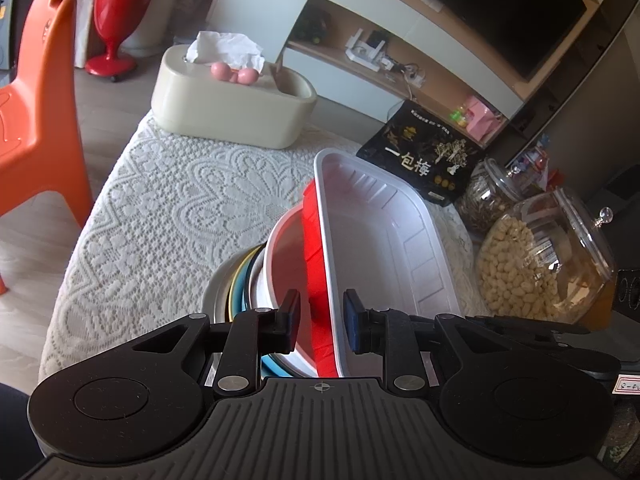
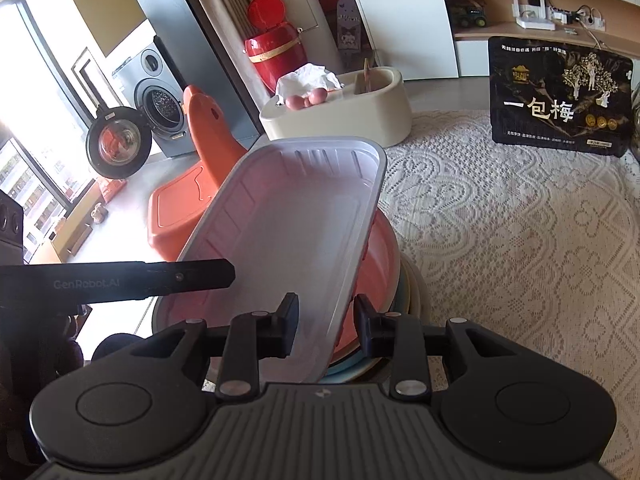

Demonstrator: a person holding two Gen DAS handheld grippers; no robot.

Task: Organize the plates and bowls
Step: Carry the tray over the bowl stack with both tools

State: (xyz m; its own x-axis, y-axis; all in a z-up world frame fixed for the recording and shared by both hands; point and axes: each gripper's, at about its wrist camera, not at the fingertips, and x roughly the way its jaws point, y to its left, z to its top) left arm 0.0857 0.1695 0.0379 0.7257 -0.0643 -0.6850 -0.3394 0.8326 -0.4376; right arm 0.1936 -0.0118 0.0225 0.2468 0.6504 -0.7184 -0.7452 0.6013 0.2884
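both wrist views close, angled down, sharing tray

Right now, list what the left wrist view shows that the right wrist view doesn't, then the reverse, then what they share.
Only the left view: two glass jars and a dark TV screen.
Only the right view: a washing machine with its door open, and the left gripper's finger.
Both: the white tray tilted over the stacked bowls, the tissue box, the black snack bag and the orange chair.

The left gripper pointed steeply down, jaws narrowed on a thin rim; the right gripper likewise angled down, jaws nearly closed on the opposite rim.
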